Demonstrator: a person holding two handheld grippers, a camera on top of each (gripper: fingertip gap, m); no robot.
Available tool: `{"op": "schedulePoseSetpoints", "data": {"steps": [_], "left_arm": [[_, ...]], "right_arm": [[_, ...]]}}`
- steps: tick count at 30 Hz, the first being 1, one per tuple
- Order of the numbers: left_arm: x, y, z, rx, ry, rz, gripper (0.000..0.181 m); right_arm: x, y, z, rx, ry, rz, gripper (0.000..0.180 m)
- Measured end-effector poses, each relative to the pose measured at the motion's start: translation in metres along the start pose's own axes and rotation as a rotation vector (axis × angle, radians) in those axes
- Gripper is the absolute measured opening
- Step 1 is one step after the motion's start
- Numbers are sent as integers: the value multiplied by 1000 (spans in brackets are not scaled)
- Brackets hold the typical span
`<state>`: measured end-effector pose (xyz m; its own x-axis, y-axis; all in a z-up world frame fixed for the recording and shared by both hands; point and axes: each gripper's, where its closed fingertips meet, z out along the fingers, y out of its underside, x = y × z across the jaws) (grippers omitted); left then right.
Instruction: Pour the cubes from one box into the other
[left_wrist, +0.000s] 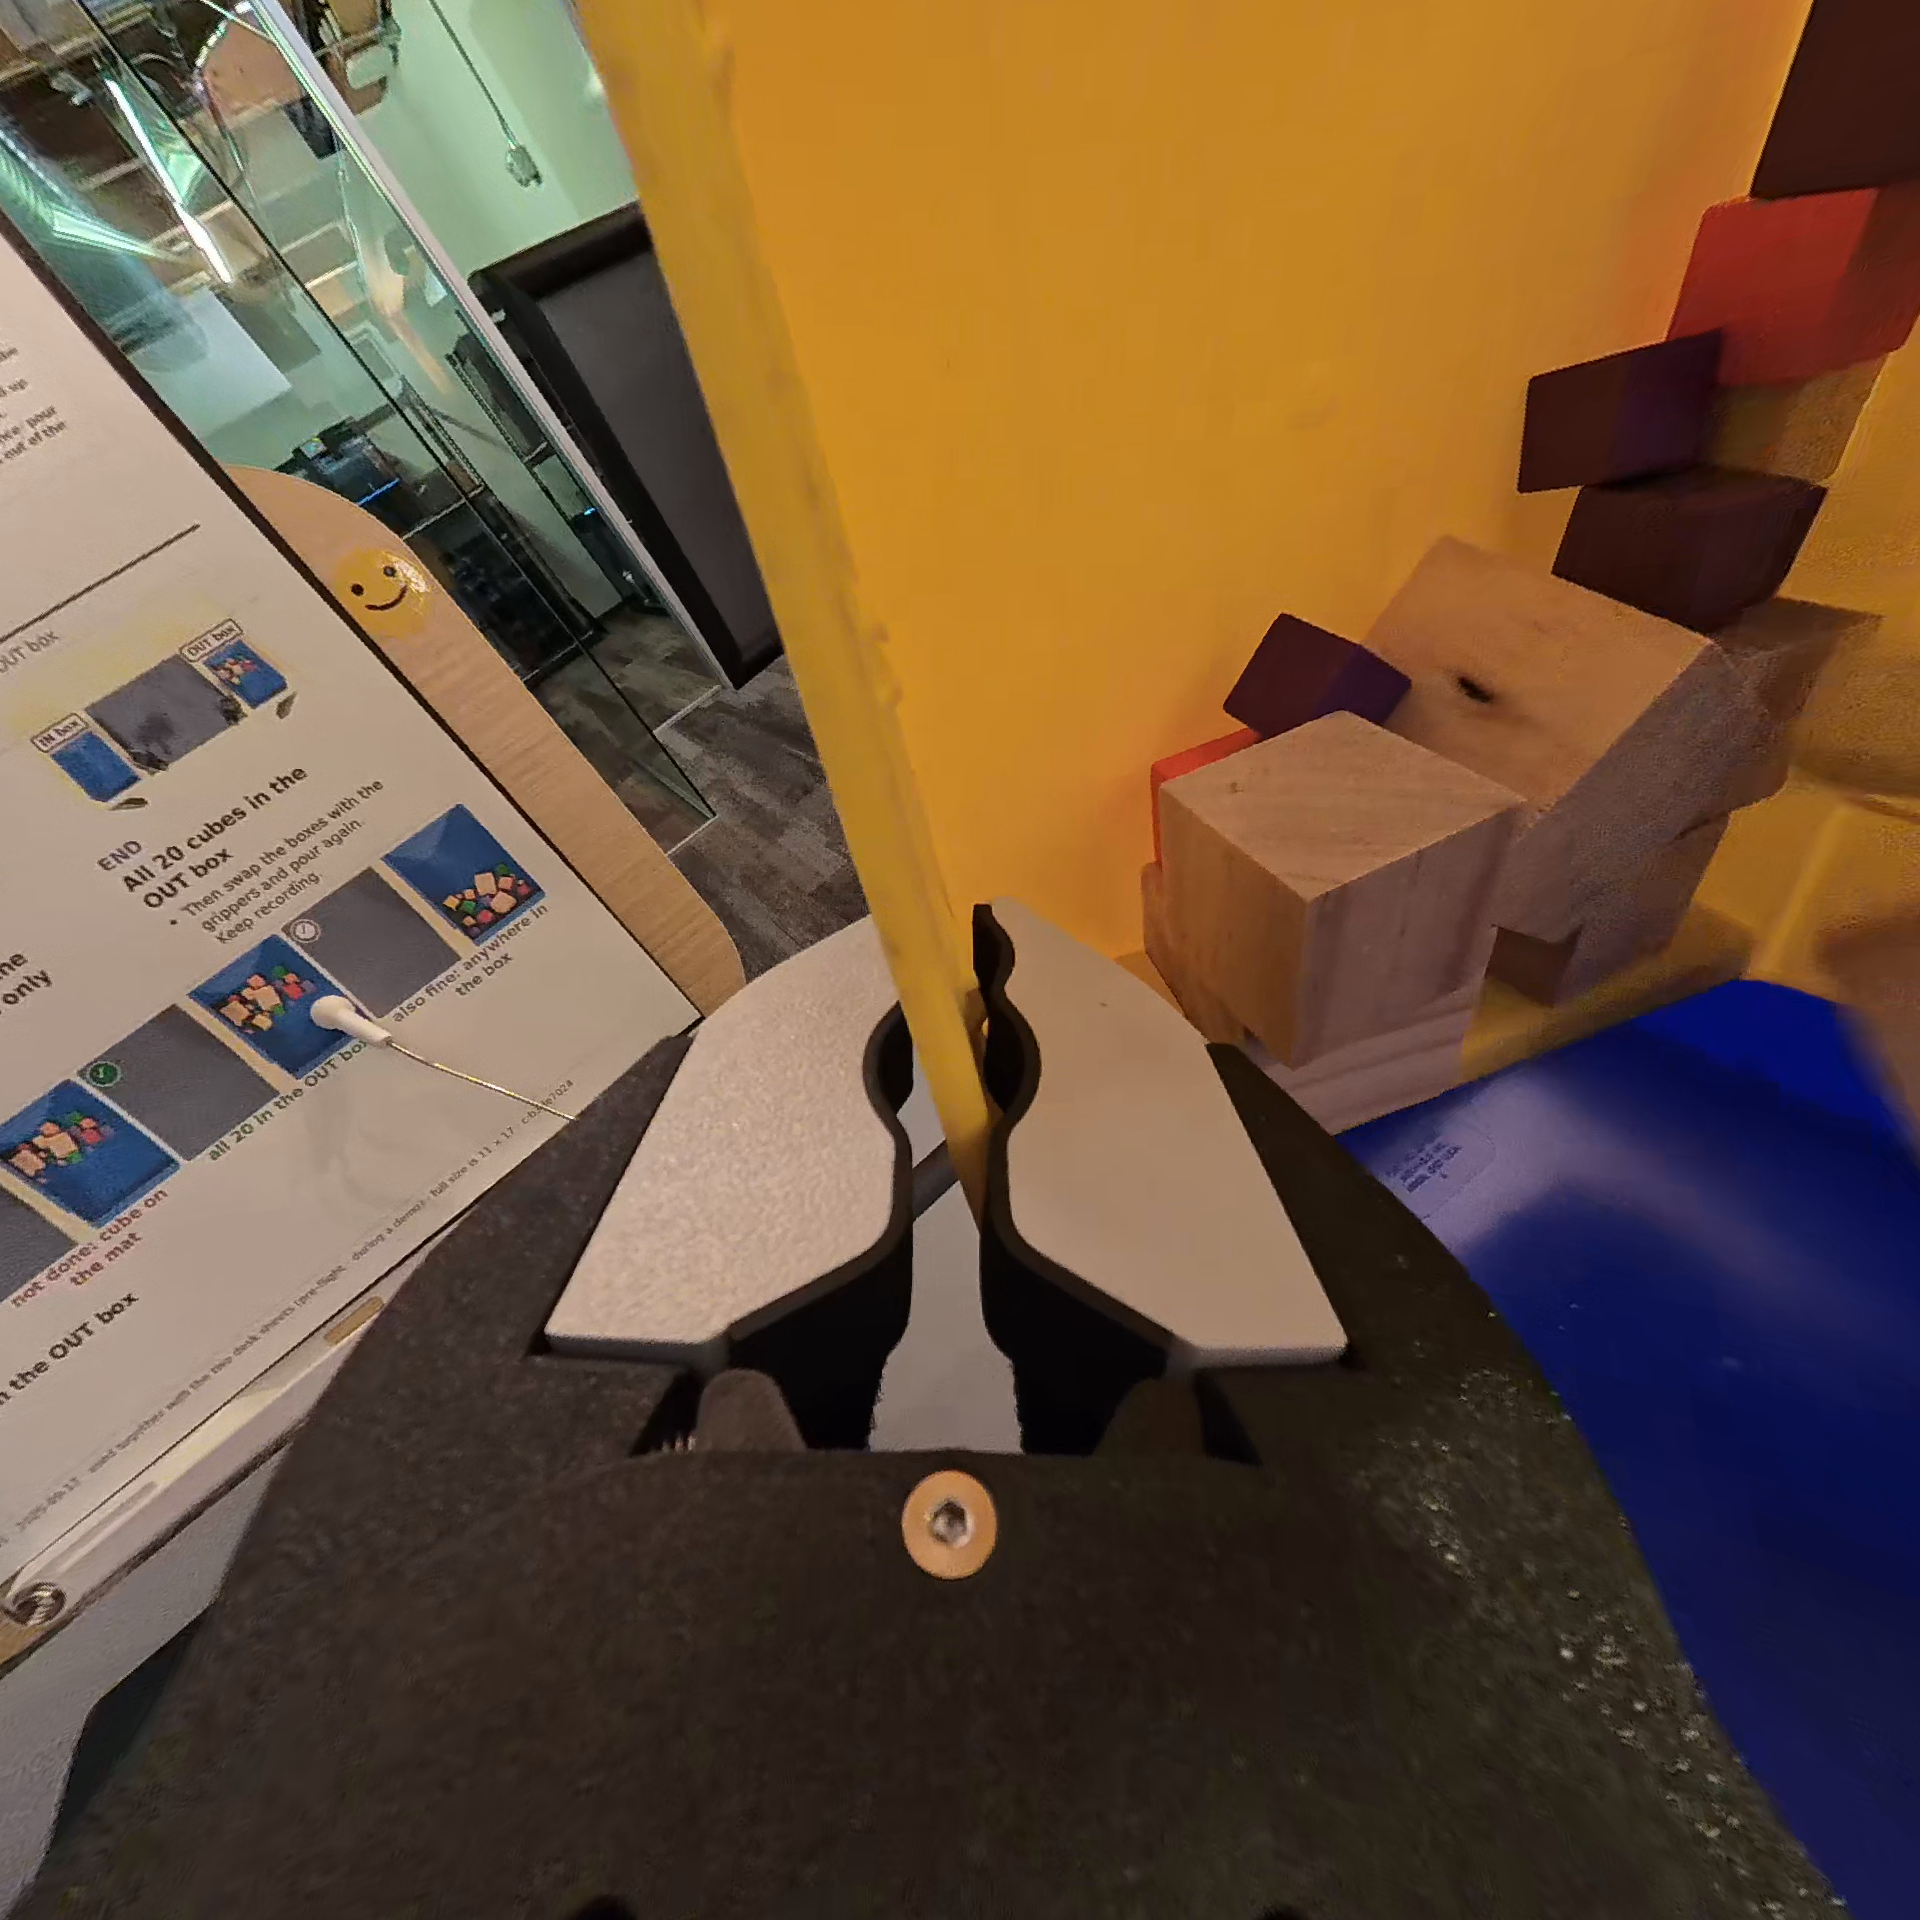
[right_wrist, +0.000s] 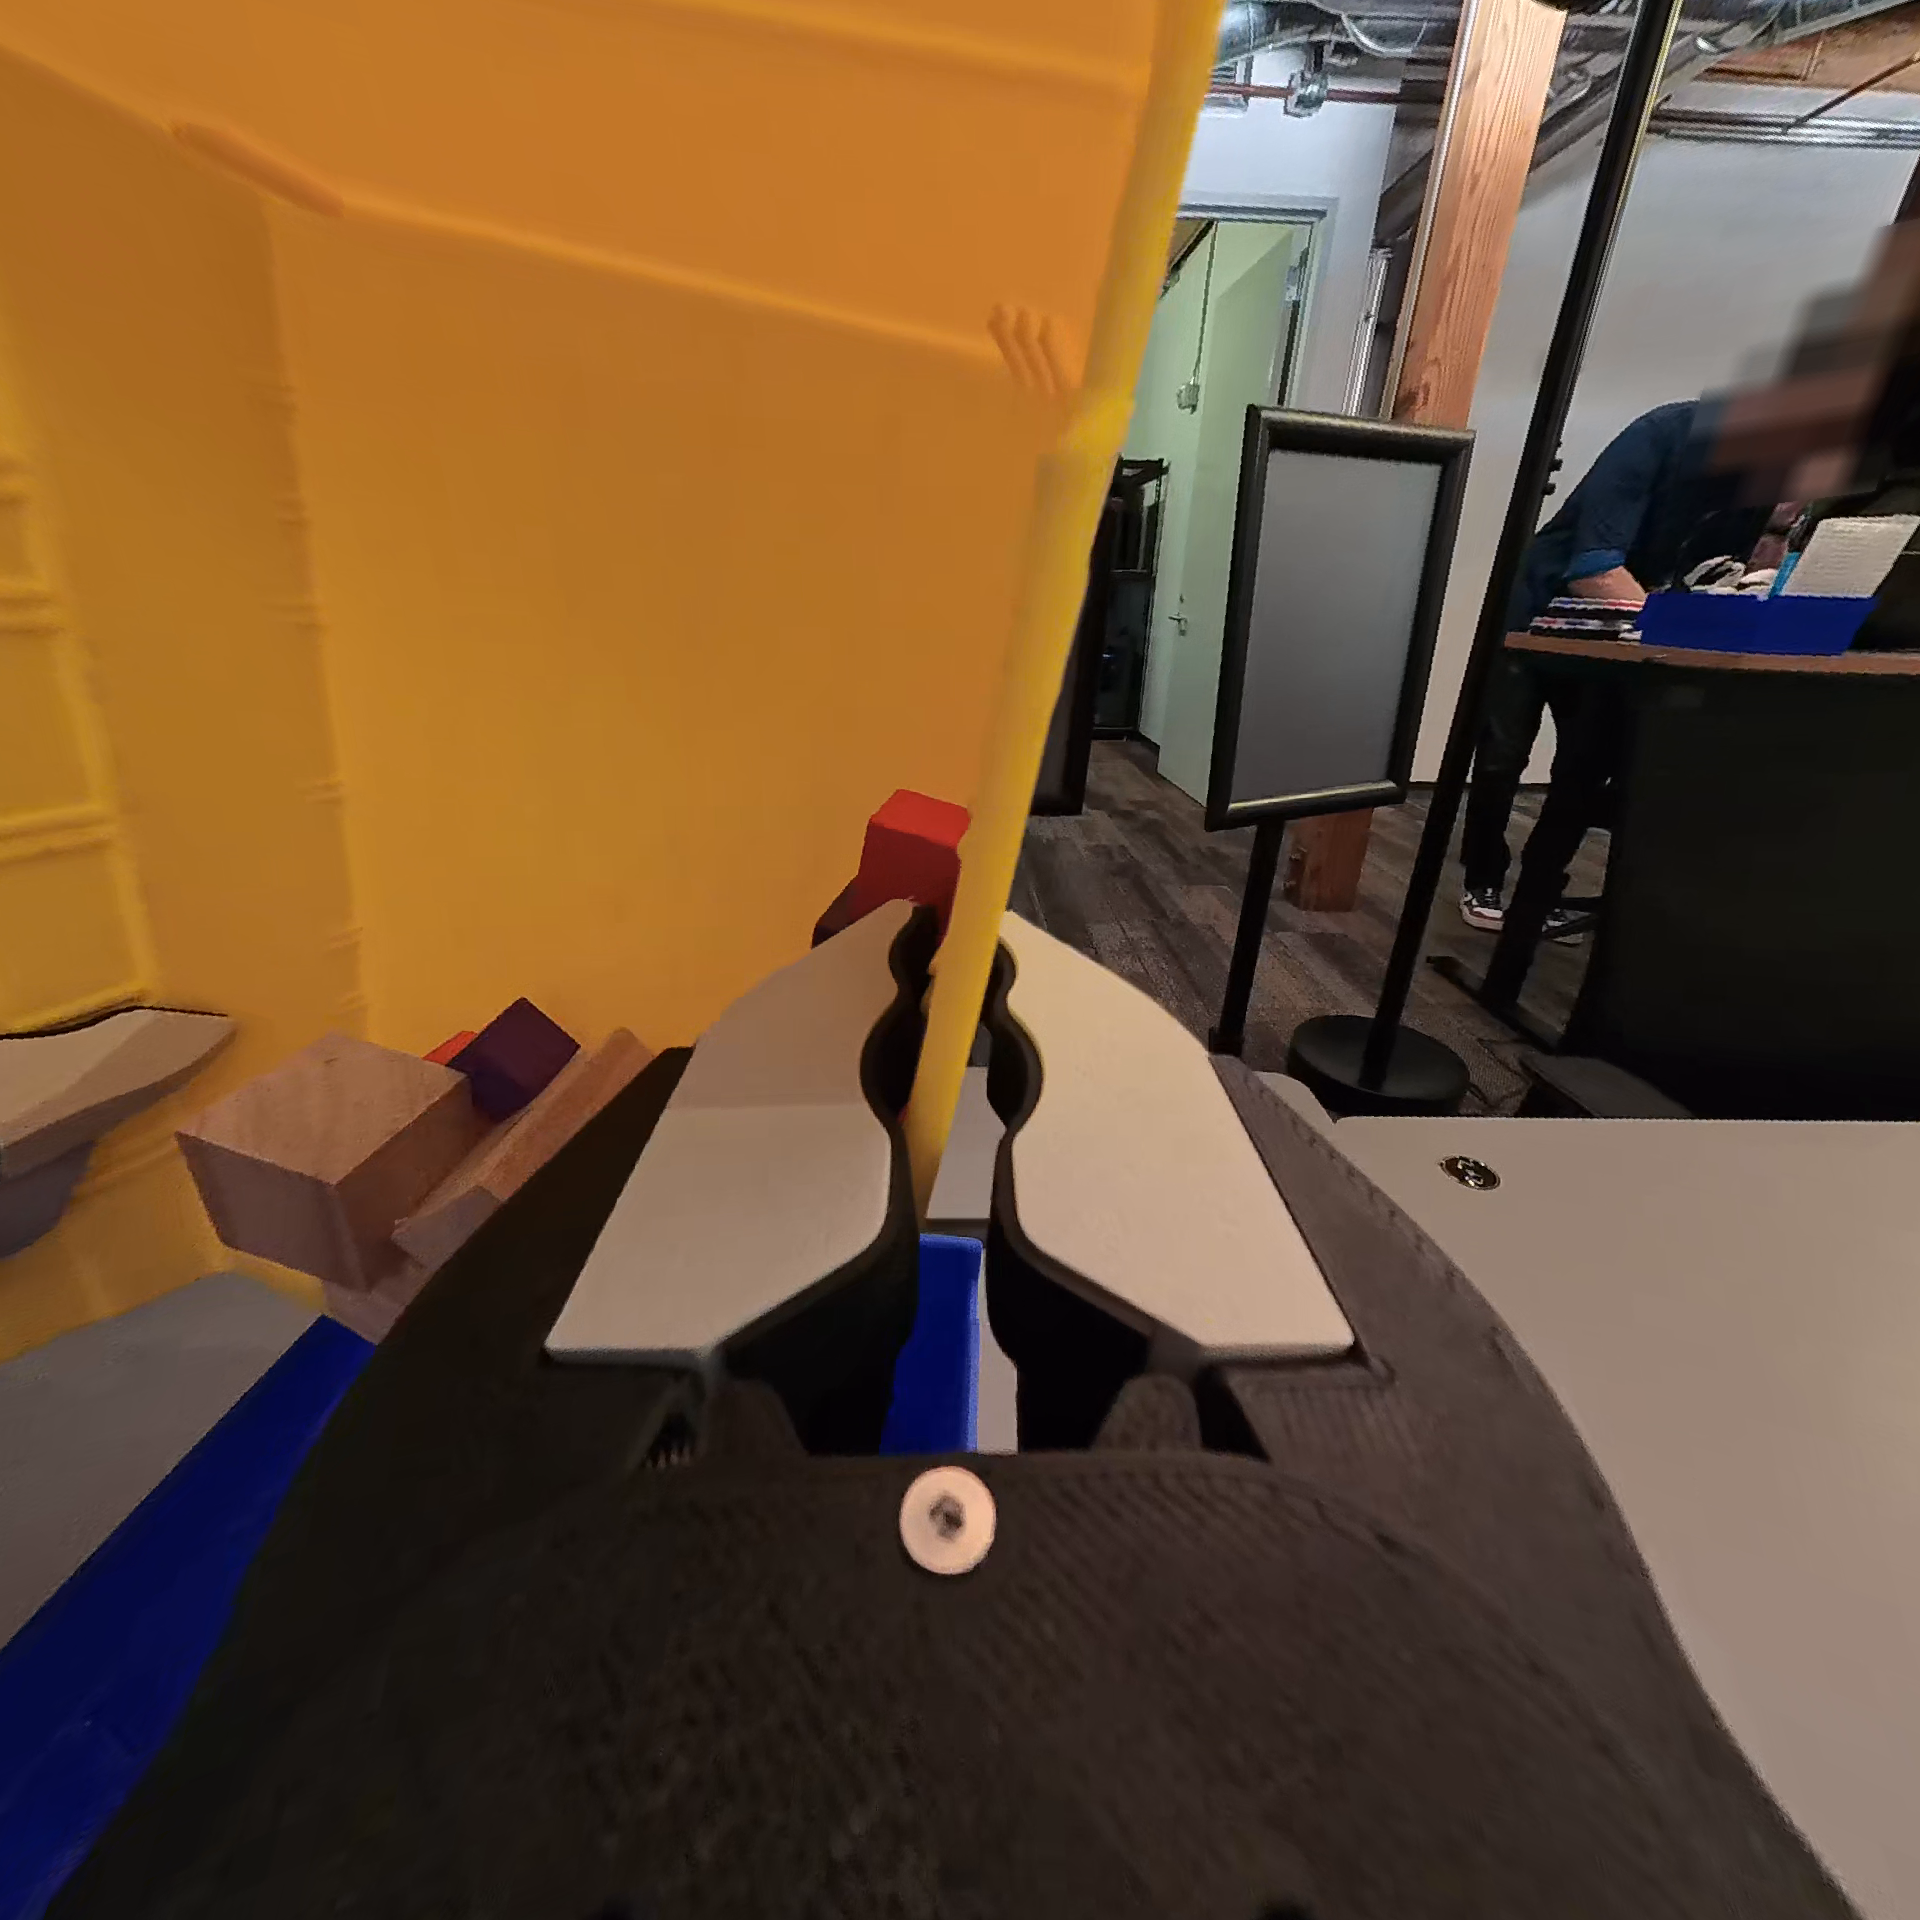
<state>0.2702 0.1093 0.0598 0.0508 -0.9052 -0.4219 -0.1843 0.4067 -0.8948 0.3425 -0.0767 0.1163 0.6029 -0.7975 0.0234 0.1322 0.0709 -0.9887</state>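
A yellow box (left_wrist: 1195, 416) is tipped steeply over a blue box (left_wrist: 1714, 1299). My left gripper (left_wrist: 971, 997) is shut on the yellow box's left wall. My right gripper (right_wrist: 951, 997) is shut on the opposite wall of the yellow box (right_wrist: 623, 520). Several cubes are piled at the yellow box's lower end: plain wooden cubes (left_wrist: 1330, 873), dark purple cubes (left_wrist: 1621, 416) and a red cube (left_wrist: 1787, 281). In the right wrist view I see a wooden cube (right_wrist: 322, 1153), a purple cube (right_wrist: 514, 1049) and a red cube (right_wrist: 914, 852), with the blue box (right_wrist: 125, 1558) below. The left gripper's fingertip (right_wrist: 94, 1060) shows at the far left.
An instruction sheet (left_wrist: 208, 935) stands on a wooden board at the left. The grey table (right_wrist: 1662, 1351) extends to the right. Beyond it are a framed sign stand (right_wrist: 1330, 623), a black pole (right_wrist: 1507, 520), and a person at a desk with another blue box (right_wrist: 1745, 623).
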Motion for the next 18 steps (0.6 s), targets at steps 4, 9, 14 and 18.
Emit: {"op": "schedulePoseSetpoints", "data": {"steps": [4, 9, 14, 18], "left_arm": [[1, 4, 2, -15, -6, 9, 7], [-1, -4, -2, 39, -26, 19, 8], [2, -2, 0, 41, 7, -25, 8], [-2, -1, -1, 15, -23, 1, 6]], "right_arm": [[1, 9, 3, -16, -8, 20, 7], [2, 1, -1, 52, -1, 1, 7], [-1, -8, -5, 42, 15, -47, 7], [-2, -3, -2, 18, -8, -1, 8]]}}
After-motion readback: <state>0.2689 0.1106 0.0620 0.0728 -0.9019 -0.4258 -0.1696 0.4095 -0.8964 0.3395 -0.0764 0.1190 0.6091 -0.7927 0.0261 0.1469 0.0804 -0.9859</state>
